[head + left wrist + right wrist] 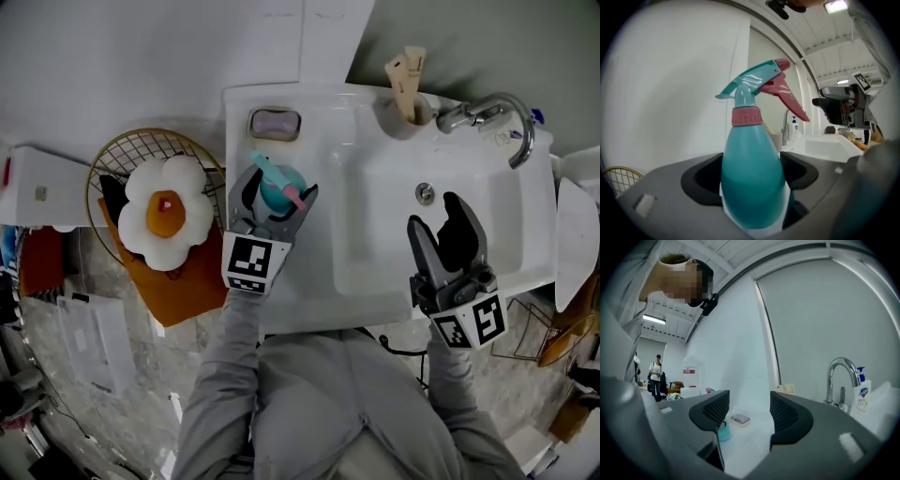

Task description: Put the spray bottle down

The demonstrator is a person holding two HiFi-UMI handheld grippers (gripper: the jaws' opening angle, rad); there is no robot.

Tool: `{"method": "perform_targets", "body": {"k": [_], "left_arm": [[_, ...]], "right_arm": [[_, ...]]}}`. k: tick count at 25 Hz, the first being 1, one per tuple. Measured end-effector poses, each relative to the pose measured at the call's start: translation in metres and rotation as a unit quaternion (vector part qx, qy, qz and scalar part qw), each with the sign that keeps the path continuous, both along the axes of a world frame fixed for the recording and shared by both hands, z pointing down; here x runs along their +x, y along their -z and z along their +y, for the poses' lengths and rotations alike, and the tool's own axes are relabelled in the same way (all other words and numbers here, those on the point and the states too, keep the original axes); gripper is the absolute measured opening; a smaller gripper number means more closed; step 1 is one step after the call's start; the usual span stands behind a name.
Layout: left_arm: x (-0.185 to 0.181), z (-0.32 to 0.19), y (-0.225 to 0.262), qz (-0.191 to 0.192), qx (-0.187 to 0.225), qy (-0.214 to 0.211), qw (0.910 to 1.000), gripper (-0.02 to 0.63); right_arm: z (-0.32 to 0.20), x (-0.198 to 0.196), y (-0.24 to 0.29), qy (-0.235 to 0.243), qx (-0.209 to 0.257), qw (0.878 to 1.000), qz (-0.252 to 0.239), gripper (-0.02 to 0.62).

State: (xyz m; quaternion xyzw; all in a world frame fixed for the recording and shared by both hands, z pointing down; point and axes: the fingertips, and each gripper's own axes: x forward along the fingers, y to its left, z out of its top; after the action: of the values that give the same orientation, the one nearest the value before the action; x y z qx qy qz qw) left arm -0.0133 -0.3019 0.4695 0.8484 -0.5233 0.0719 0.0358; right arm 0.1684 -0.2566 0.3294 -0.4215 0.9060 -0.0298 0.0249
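A teal spray bottle (272,183) with a pink trigger and collar stands upright on the left ledge of the white sink (394,262). My left gripper (279,191) is shut on the bottle, one jaw on each side of its body. In the left gripper view the spray bottle (752,173) fills the gap between the dark pads of the left gripper (752,180). My right gripper (439,217) hangs open over the basin's front right. Nothing is between the jaws of the right gripper (743,411).
A soap dish (275,123) lies on the ledge behind the bottle. A cup of brushes (406,105) and a chrome faucet (497,114) stand at the back of the sink. A wire basket (112,159) with a fried-egg plush (166,211) sits left of the sink.
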Motion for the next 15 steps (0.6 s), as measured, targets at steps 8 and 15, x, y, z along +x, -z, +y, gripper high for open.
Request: {"method": "perform_targets", "body": {"k": [8,15], "left_arm": [[0.004,-0.006,-0.013,-0.038,0.010,0.017,0.9991,0.419],[0.011,-0.006,-0.025,-0.040,-0.006,0.012,0.9991,0.419]], "right_arm": [[-0.013,0.004,-0.009,0.010,-0.010,1.000,0.000,0.272],[-0.015,0.006,-0.007,0.009,-0.006,1.000,-0.002,0.272]]}}
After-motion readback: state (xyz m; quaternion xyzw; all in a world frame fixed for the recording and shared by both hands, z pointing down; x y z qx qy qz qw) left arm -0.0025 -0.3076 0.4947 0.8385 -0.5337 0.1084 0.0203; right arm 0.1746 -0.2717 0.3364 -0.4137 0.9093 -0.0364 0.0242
